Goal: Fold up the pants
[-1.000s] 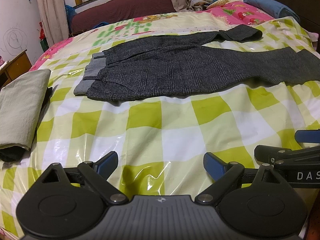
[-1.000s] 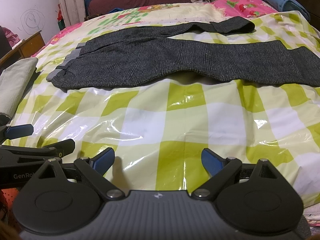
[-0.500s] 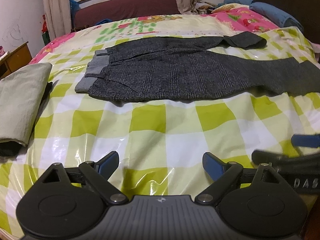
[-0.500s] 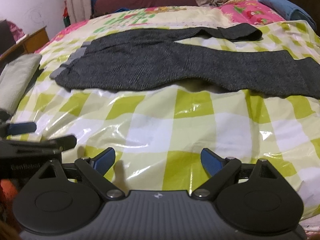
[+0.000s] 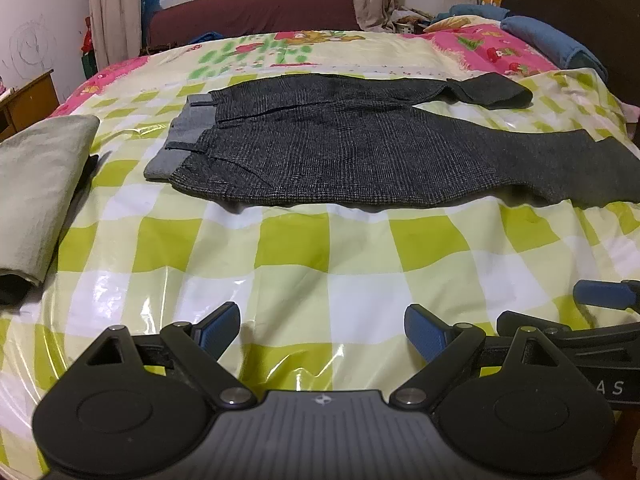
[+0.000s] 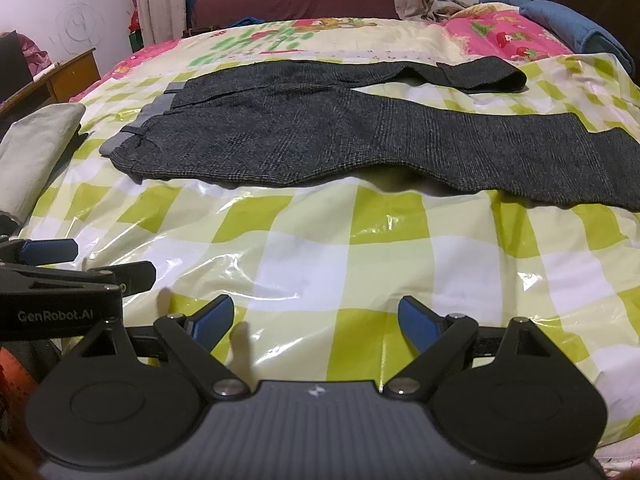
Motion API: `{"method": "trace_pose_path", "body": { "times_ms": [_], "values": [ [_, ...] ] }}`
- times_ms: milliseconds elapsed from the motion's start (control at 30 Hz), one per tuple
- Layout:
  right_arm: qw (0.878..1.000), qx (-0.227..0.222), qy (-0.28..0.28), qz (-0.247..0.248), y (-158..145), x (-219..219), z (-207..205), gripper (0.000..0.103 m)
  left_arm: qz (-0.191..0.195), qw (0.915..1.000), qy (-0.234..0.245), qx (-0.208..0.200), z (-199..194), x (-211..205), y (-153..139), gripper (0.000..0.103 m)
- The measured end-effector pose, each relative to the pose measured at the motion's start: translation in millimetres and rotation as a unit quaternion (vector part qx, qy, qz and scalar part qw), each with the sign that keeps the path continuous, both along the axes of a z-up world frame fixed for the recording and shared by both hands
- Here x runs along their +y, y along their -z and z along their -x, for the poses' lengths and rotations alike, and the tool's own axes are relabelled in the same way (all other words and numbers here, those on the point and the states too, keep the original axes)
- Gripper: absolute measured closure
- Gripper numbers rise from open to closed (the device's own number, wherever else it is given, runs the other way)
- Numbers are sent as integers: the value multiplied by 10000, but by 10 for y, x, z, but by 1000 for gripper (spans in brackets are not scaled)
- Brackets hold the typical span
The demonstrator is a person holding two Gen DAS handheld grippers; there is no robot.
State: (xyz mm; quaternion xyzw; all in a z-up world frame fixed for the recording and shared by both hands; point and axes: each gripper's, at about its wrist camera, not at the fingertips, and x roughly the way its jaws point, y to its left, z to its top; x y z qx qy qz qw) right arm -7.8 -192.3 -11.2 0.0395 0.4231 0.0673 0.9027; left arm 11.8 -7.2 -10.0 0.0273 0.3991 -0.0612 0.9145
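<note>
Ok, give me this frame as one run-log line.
stage: pre-grasp | pants: spread flat on bed, unfolded, untouched | left gripper: open, empty | right gripper: open, empty | folded cloth: at left

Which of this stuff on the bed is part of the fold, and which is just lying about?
Job:
dark grey pants, laid flat
left gripper, open
right gripper, open

Lying about:
folded beige cloth
blue rolled blanket
wooden desk
</note>
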Motion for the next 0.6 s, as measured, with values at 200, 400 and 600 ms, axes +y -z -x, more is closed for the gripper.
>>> {"method": "trace_pose_path", "body": {
  "times_ms": [200, 400, 600],
  "values": [
    [10000, 17, 16, 23, 9, 2, -43, 14, 64, 10000, -13, 48, -26, 21, 13, 2],
    [9999, -18, -31, 97, 11, 30, -143, 14, 199, 9996, -122, 126, -75, 69, 25, 2],
    [9986, -241, -323, 339, -29, 130, -359, 13, 195, 9997, -143, -75, -182, 153, -49, 2]
  ]
}}
